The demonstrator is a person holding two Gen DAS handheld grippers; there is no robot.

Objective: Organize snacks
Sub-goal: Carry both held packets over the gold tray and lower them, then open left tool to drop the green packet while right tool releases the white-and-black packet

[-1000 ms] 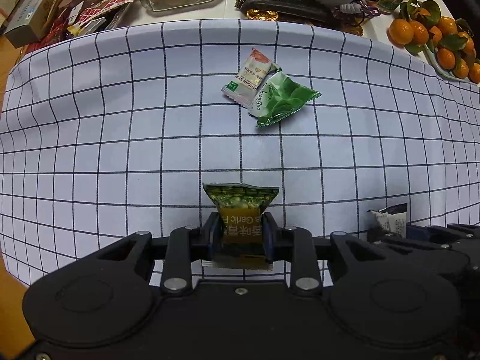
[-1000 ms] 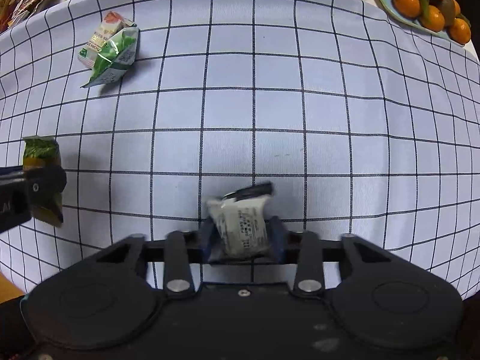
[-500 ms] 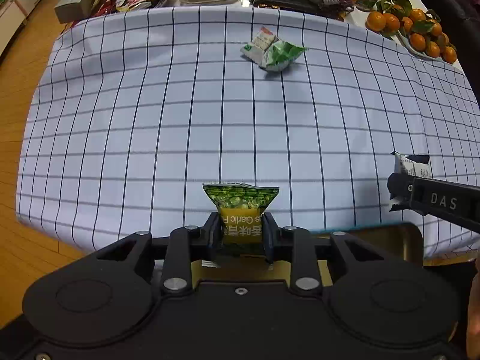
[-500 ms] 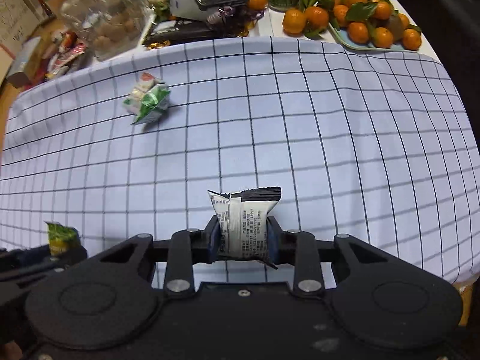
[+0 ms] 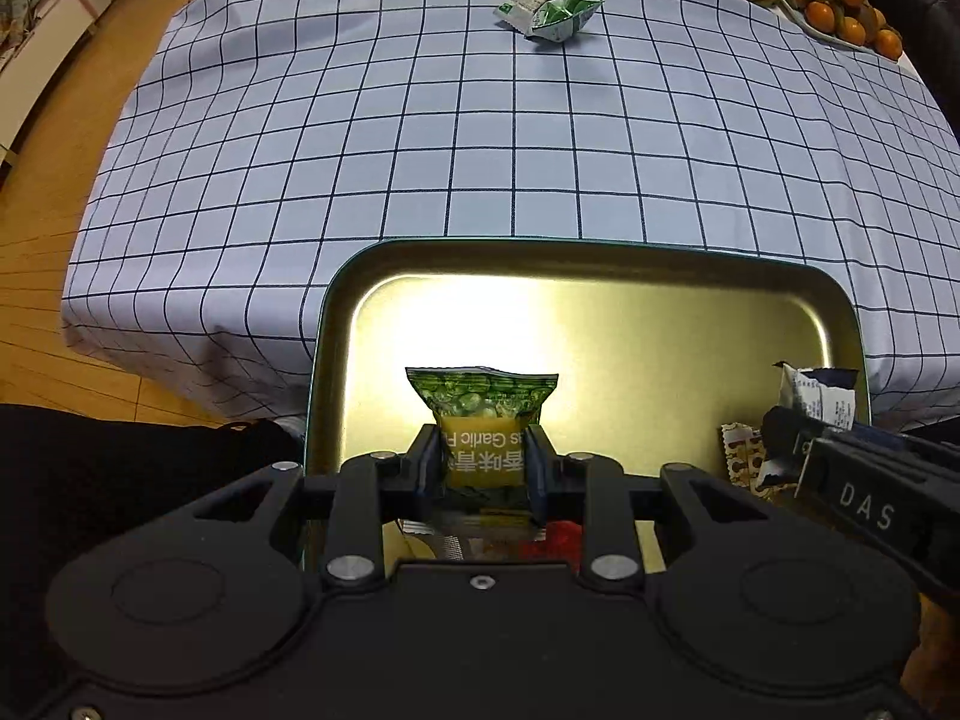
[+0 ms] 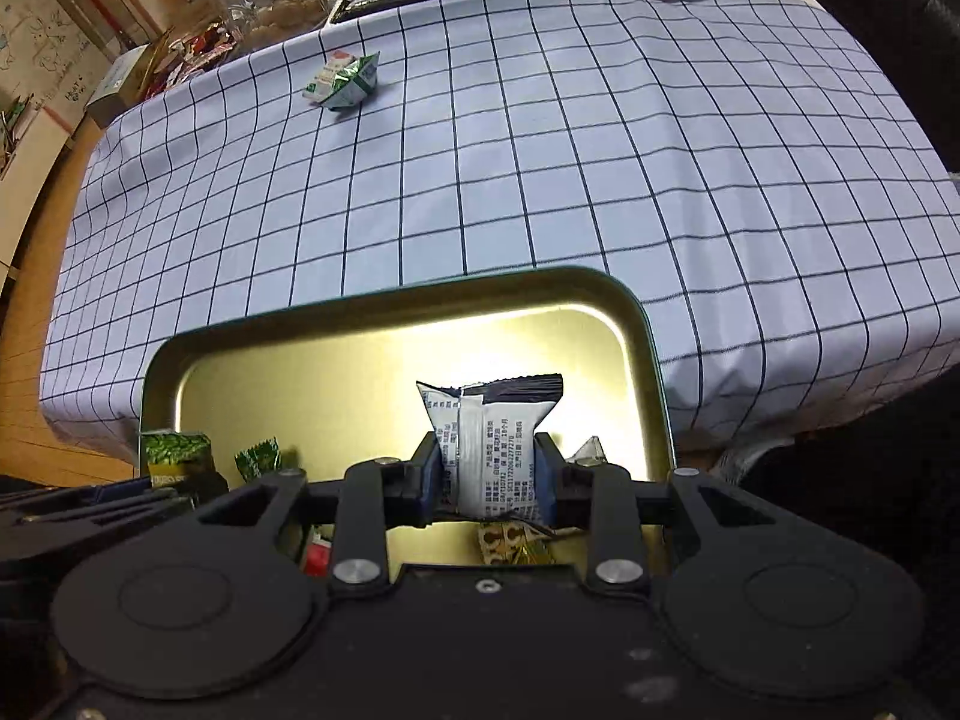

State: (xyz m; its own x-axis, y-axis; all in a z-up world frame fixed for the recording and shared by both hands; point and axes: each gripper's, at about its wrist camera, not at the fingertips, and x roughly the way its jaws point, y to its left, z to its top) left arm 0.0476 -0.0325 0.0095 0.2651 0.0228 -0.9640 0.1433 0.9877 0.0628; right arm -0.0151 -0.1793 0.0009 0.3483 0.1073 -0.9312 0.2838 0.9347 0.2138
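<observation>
Both tongs hung over the gold tin (image 5: 600, 276) at the near edge of the surface (image 5: 480, 150) — this was the drop-off step of the sorting. The left tongs (image 5: 482, 468) were clamped on a green-and-yellow pea packet (image 5: 482, 414), its top poking up between the pads; the right tongs (image 6: 487, 477) gripped a white packet with a black end (image 6: 489, 438) the same way. Each packet was held above the tin's floor, where a few wrappers already lay, partly hidden by the gripper bodies. Next, as I judged it, the call was to ease each pair apart and let the packets fall inside the rim — clear of each other. Two more snacks, a white-and-red sachet (image 5: 521, 0) touching a green packet (image 5: 561, 15), waited far across the checked cloth.
</observation>
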